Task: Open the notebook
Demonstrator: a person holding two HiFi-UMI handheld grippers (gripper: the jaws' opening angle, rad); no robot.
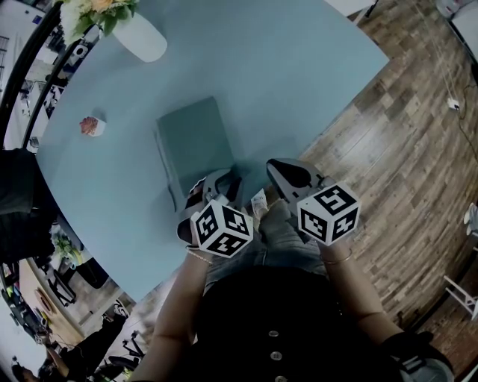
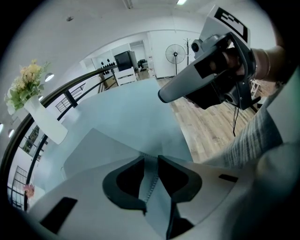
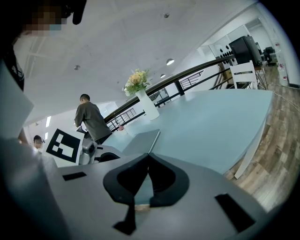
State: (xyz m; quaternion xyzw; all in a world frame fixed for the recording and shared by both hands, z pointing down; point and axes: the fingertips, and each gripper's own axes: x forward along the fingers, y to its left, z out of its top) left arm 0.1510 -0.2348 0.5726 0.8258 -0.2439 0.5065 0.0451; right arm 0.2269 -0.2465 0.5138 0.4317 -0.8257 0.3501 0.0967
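Indoors, a blue table (image 1: 299,67) bearing the notebook (image 1: 196,142) meets wood flooring (image 1: 403,171).

**A:** what's the room like?

**B:** big round pale-blue bench (image 1: 299,67) on wood parquet floor (image 1: 403,171), with a black railing (image 3: 192,72) curving behind it. White ceiling with small lights (image 3: 169,61). There's a standing fan (image 2: 175,52) and a dark screen (image 2: 123,60) way at the back.

Vase (image 1: 142,37) w/ flowers (image 1: 97,11), table (image 1: 299,74) (wood floor (image 1: 403,171)).
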